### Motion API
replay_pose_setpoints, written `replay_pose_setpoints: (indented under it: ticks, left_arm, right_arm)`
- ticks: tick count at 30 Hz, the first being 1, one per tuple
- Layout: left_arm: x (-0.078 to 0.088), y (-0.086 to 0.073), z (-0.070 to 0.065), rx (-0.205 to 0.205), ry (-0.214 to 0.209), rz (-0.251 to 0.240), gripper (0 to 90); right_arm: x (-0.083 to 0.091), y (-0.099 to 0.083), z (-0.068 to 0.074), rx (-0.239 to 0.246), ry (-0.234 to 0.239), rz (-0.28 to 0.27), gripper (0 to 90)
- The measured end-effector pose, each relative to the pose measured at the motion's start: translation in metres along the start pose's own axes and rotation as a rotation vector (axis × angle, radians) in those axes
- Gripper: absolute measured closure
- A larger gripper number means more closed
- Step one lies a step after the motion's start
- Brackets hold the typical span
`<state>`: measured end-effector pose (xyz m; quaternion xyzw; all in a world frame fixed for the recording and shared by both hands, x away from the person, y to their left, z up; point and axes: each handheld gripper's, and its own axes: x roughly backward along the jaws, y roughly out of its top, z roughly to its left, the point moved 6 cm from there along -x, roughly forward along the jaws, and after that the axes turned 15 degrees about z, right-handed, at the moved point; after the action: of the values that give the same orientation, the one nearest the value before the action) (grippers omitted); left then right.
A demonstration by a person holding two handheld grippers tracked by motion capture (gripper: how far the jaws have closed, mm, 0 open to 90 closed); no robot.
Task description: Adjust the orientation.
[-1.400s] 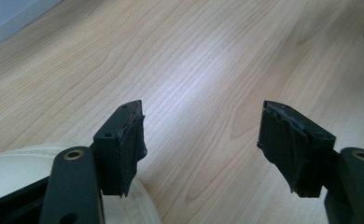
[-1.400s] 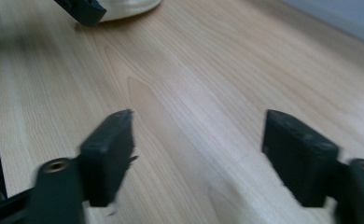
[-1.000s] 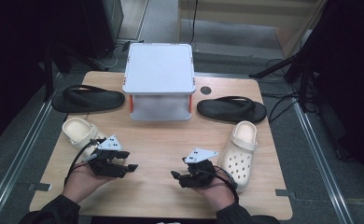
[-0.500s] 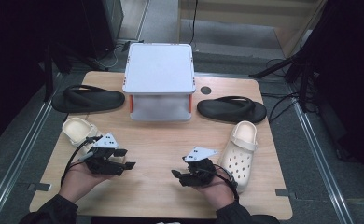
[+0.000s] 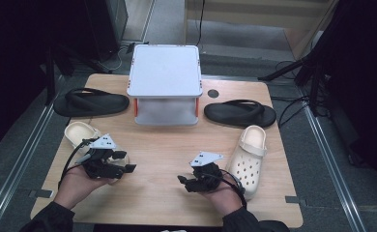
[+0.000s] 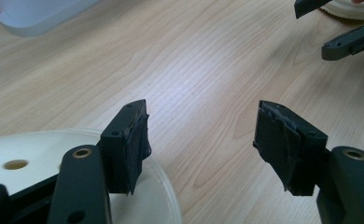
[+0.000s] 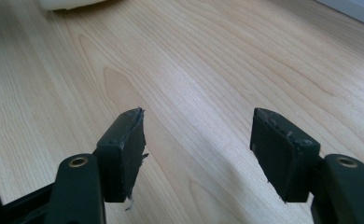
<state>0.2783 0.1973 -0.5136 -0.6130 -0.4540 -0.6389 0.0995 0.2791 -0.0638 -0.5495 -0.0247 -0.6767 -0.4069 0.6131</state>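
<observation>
- The left claw (image 5: 123, 162) is being held low over the worktop (image 5: 167, 145) at about 7 o'clock of it, its jaws having just been opening and now standing wide apart with only bare wood between them.
- The right claw (image 5: 184, 182) is being held at about 5 o'clock, pointing toward 9 o'clock, its jaws also spread wide and gripping nothing.
- A cream clog (image 5: 82, 134) is being partly covered by the left claw; in the left gripper view its rim (image 6: 161, 186) is lying just under the left-hand jaw.
- A second cream clog (image 5: 248, 157) is lying just beside the right hand (image 5: 225, 195), at its 2 o'clock.
- A black flip-flop (image 5: 91, 102) is lying at 10 o'clock and another black flip-flop (image 5: 239, 113) at 2 o'clock of the worktop.
- A grey lidded box (image 5: 165, 84) is standing between them at 12 o'clock, at the far edge.
</observation>
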Motion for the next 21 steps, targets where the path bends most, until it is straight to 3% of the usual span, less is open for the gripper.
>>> replay_pose_setpoints:
  ticks: [2, 8, 21]
  left_arm:
    - [0.003, -0.001, 0.002, 0.004, 0.023, 0.005, 39.3]
    - [0.02, -0.004, 0.009, 0.045, 0.009, 0.01, 44.5]
    - [0.05, -0.009, 0.03, 0.087, 0.034, 0.014, 46.5]
  right_arm:
    - [0.0, 0.002, 0.0, 0.009, 0.002, -0.009, 36.7]
    - [-0.002, 0.005, 0.002, 0.024, 0.012, -0.002, 37.3]
    - [-0.004, 0.014, 0.01, 0.043, 0.038, -0.015, 38.7]
